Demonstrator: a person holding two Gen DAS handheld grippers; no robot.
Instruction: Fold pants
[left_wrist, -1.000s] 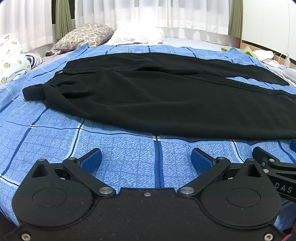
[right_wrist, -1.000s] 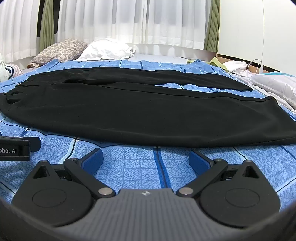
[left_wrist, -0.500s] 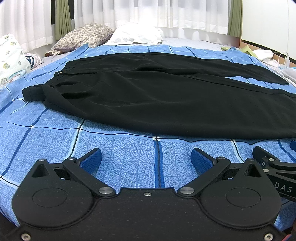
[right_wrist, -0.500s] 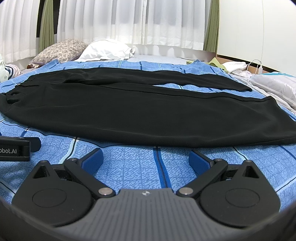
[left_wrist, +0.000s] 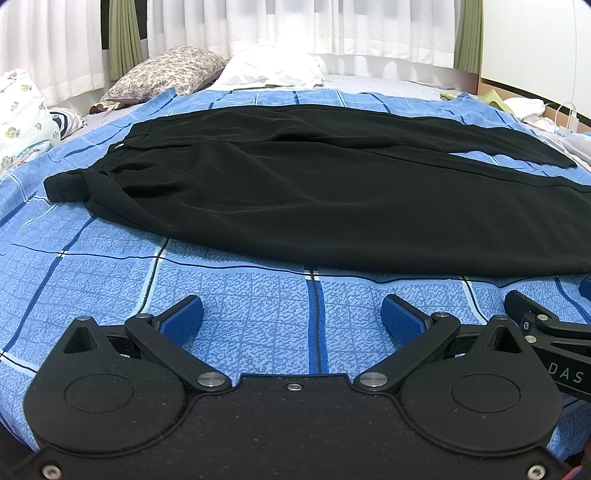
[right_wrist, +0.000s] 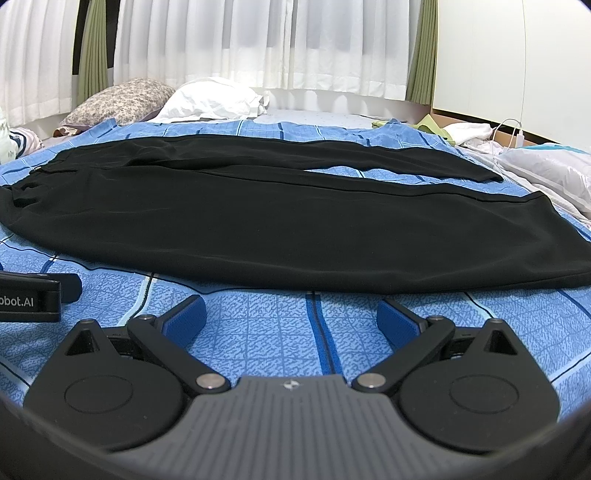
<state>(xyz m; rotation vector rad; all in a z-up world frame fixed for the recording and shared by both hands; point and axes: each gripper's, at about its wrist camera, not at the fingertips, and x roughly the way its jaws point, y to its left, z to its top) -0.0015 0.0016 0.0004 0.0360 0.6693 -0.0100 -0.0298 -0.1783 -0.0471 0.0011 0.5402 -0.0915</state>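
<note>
my left gripper (left_wrist: 291, 314) has its jaws spread, empty, low over the sheet (left_wrist: 240, 314); my right gripper (right_wrist: 290, 314) is the same, side by side with it. the pants (right_wrist: 280, 221) lie flat from 9 to 3 o'clock just beyond both, waistband (left_wrist: 66, 186) at 10 o'clock, legs running to 3. they look soft, thin and limp, likely to sag and slide, so i'd pinch the near edge at waistband and hem (right_wrist: 561, 236).
</note>
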